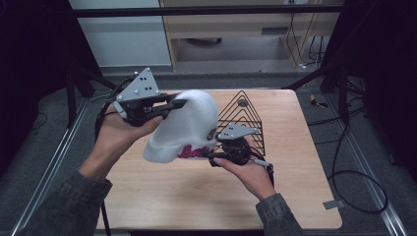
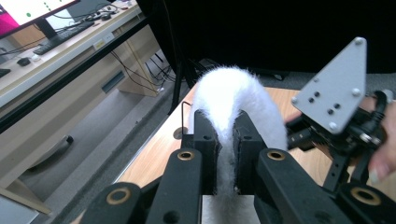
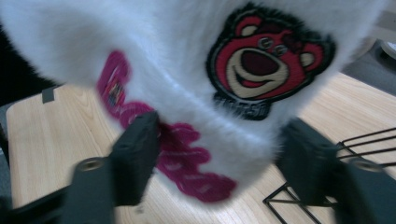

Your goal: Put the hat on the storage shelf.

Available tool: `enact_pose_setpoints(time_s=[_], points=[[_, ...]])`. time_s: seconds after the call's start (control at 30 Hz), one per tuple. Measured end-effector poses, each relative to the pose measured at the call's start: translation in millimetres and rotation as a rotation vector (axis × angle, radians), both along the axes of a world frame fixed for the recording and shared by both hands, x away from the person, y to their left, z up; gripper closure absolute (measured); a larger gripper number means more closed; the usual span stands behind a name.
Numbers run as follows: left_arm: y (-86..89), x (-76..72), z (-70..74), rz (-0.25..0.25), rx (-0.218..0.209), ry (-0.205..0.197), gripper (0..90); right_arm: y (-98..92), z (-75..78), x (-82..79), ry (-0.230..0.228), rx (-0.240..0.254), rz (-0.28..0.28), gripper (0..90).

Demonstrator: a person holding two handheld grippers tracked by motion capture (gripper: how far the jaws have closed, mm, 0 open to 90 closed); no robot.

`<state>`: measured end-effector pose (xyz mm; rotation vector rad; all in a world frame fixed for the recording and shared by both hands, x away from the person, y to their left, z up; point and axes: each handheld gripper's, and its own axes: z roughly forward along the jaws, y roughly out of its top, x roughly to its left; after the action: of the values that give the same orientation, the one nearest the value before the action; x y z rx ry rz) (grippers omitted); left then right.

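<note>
1. Left hand [image 1: 125,130] holds the left gripper [image 1: 178,103] above the table's left rear area, grey three-cornered plate [image 1: 140,86] on top, jaws pointing right.
2. Left gripper: jaws pinched down on the fuzzy white hat [image 1: 187,125]. In the left gripper view the jaws stand narrow with a fold of white fleece [image 2: 226,140] squeezed between the pads. Grip is at the crown end of the hat.
3. The hat hangs in the air over the middle of the wooden table [image 1: 196,196], crown up-left, cuff down-right. It does not seem to rest on the tabletop, though I can't confirm the gap under the cuff.
4. Pink embroidered lettering [image 1: 189,152] runs along the cuff. The right gripper view shows the same lettering [image 3: 173,149] plus a red bear patch [image 3: 264,60] with a black outline, both blurred.
5. Right gripper [image 1: 211,158] sits at the cuff's right end, held by the right hand [image 1: 248,172] coming in from the bottom.
6. Right gripper: jaws spread wide. In the right gripper view they straddle the cuff edge, one jaw on each side and neither pressed in; whether either pad touches the fleece I can't tell, it's blurred.
7. Black wire rack [image 1: 243,118], triangular frame, stands on the table right of the hat, just behind the right gripper. Its wires [image 3: 327,186] show at lower right in the right gripper view.
</note>
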<state>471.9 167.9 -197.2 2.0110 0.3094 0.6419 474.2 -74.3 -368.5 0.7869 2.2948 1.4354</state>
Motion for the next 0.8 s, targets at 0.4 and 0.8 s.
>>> enact_pose_setpoints(time_s=[0.4, 0.8], points=[[9.1, 6.8, 4.0, 0.068, -0.070, 0.008, 83.3, 7.5, 6.6, -4.8, -0.059, -0.037, 0.052, 78.6], [9.9, 31.2, 23.8, 0.121, -0.194, 0.021, 83.1, -28.7, 70.6, 23.0, -0.155, -0.171, -0.003, 80.1]])
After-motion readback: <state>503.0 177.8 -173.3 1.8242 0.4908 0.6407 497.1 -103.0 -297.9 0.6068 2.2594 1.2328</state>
